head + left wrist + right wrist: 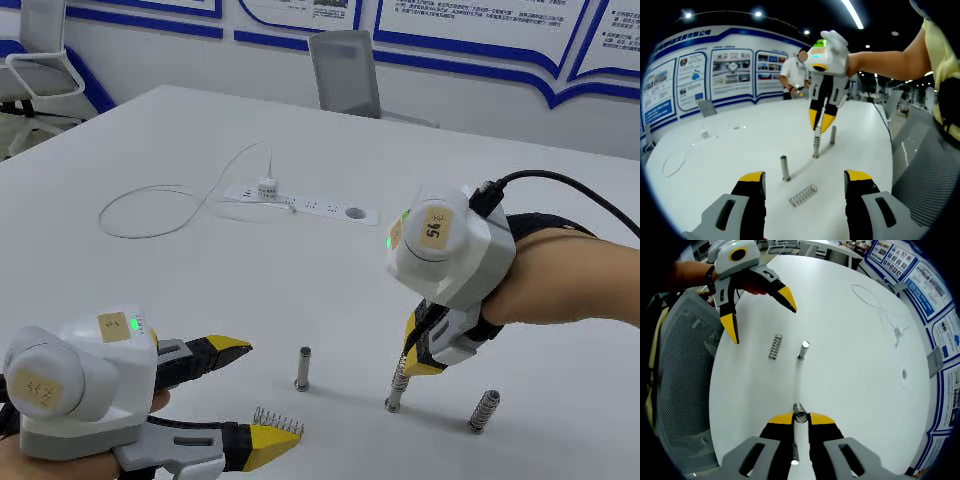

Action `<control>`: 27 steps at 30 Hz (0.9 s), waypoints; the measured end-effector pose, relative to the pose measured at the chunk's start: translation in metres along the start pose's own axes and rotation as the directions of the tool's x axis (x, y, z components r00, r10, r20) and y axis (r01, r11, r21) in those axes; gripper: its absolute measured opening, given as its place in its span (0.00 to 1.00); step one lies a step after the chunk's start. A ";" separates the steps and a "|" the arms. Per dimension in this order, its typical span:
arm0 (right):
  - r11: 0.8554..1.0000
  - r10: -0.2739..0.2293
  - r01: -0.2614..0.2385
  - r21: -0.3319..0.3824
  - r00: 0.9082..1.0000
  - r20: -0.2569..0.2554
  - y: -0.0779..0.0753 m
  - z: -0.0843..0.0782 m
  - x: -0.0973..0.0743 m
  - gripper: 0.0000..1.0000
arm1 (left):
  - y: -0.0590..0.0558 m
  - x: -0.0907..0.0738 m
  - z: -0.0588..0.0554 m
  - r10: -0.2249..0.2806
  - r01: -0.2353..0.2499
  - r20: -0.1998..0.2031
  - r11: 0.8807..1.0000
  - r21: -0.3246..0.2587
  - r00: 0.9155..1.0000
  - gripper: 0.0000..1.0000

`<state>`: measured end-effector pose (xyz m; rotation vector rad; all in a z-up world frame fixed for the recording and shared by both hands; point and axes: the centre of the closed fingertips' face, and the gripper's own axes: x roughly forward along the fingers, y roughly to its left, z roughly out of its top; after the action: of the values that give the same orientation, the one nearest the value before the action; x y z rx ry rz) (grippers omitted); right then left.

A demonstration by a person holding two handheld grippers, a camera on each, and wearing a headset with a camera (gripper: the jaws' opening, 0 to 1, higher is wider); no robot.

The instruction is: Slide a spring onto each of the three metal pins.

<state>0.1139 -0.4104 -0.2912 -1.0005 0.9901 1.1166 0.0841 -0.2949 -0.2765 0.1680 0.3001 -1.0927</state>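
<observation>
Left gripper view: loose spring (803, 195) lies between the spread left tongs (805, 176).

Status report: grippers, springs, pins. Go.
Right gripper shut on a spring atop the middle pin. Left gripper open, loose spring lying by its jaws. Left pin bare, right pin has its spring. Nothing blocking.
</observation>
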 end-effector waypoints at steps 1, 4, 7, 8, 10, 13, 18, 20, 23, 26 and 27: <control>1.000 0.001 -0.001 0.001 1.000 0.001 0.000 0.000 0.002 0.11 | 0.000 0.000 0.000 0.000 0.000 0.000 1.000 0.000 1.000 0.65; 1.000 0.006 -0.006 0.014 1.000 -0.002 0.000 -0.002 0.007 0.11 | -0.001 0.000 -0.001 -0.001 0.001 -0.002 1.000 -0.001 1.000 0.65; 1.000 0.010 -0.009 0.018 1.000 -0.006 0.001 -0.004 0.013 0.11 | -0.001 0.000 -0.001 -0.001 0.001 -0.005 1.000 0.000 1.000 0.65; 1.000 0.008 -0.008 0.017 1.000 -0.008 0.002 -0.004 0.014 0.11 | -0.001 0.000 -0.001 -0.001 0.001 -0.005 1.000 -0.001 1.000 0.65; 1.000 0.008 -0.008 0.016 1.000 -0.016 0.002 -0.006 0.018 0.11 | 0.000 0.000 -0.001 0.000 0.000 -0.007 1.000 -0.001 1.000 0.64; 1.000 0.010 -0.009 0.020 1.000 -0.018 0.002 -0.006 0.021 0.11 | 0.000 0.000 -0.001 0.000 0.000 -0.008 1.000 0.000 1.000 0.64; 0.999 0.014 -0.013 0.029 1.000 -0.022 0.003 -0.007 0.026 0.12 | -0.001 -0.001 -0.002 0.001 -0.001 -0.009 1.000 -0.001 1.000 0.65; 0.999 0.015 -0.015 0.043 1.000 -0.009 0.002 -0.005 0.025 0.12 | -0.001 -0.001 -0.002 0.001 -0.001 -0.009 1.000 -0.003 1.000 0.64; 0.999 0.015 -0.014 0.039 1.000 -0.013 0.002 -0.006 0.026 0.12 | -0.002 -0.001 -0.002 0.001 -0.001 -0.011 1.000 -0.003 1.000 0.65; 0.999 0.015 -0.014 0.036 1.000 -0.013 0.003 -0.006 0.027 0.12 | -0.002 -0.001 -0.002 0.003 -0.003 -0.009 1.000 -0.005 1.000 0.65; 0.999 0.015 -0.015 0.035 1.000 -0.014 0.004 -0.006 0.028 0.12 | -0.002 -0.001 -0.002 0.003 -0.003 -0.009 1.000 -0.005 1.000 0.65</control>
<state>0.1138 -0.4096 -0.3200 -0.9753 1.0267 1.1023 0.0817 -0.2941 -0.2781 0.1691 0.3098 -1.0884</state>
